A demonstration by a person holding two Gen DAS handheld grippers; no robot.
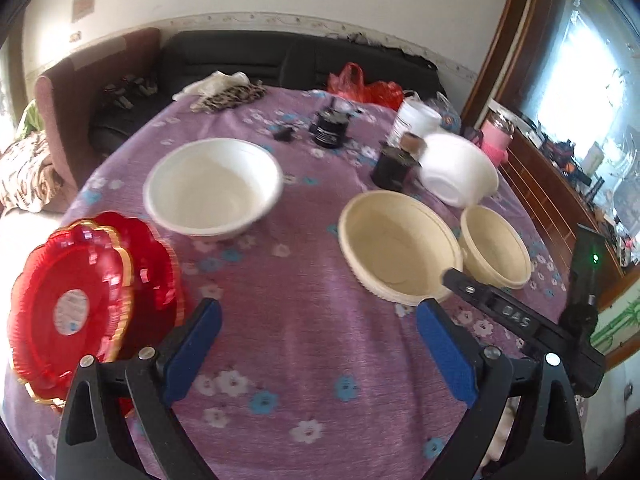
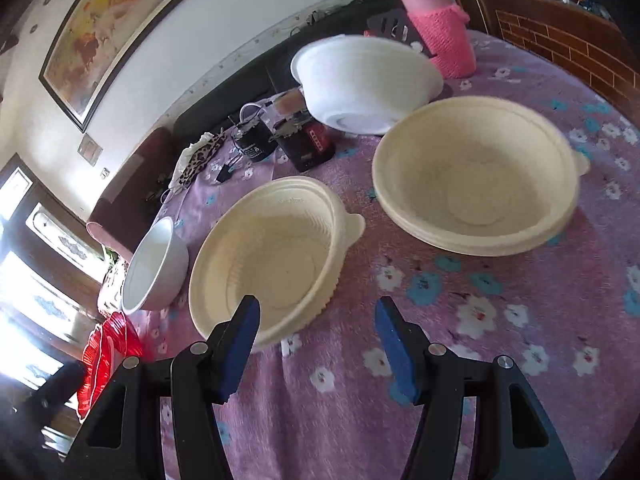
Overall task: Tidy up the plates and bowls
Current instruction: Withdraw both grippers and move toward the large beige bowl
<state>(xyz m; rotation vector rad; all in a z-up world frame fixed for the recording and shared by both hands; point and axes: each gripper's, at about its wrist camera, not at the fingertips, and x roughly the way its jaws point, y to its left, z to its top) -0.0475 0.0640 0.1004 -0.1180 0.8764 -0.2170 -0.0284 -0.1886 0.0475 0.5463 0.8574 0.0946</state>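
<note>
1. Two cream bowls sit at centre right of the left wrist view: a wide cream bowl (image 1: 400, 246) and a smaller cream bowl (image 1: 495, 246) just beside it on the right, both upright on the table (image 1: 304, 344), which wears a purple flowered cloth.
2. A white bowl (image 1: 214, 188) stands upright at centre left of that view, well apart from the cream pair.
3. A tilted white bowl (image 1: 460, 174) sits at upper right, leaning against a dark box (image 1: 394, 166) beside it.
4. Red plates (image 1: 84, 300) lie stacked at the left edge of the frame, overhanging the table's rim.
5. The left tool (image 1: 318, 320) hovers over bare cloth at lower centre, its blue pads spread wide with nothing between them.
6. The right tool (image 2: 316, 324) shows at lower centre of the right wrist view, pads apart and empty; its left fingertip overlaps the near rim of the wide cream bowl in the picture, though whether it touches I cannot tell.
7. In the right wrist view the smaller cream bowl fills the centre right, and the red plates appear at lower left.
8. A pink knitted jar (image 2: 440, 28) stands at the top of the right wrist view, behind the tilted white bowl.
9. A red bag (image 1: 362, 86) lies at the far edge of the table, top centre of the left view.
</note>
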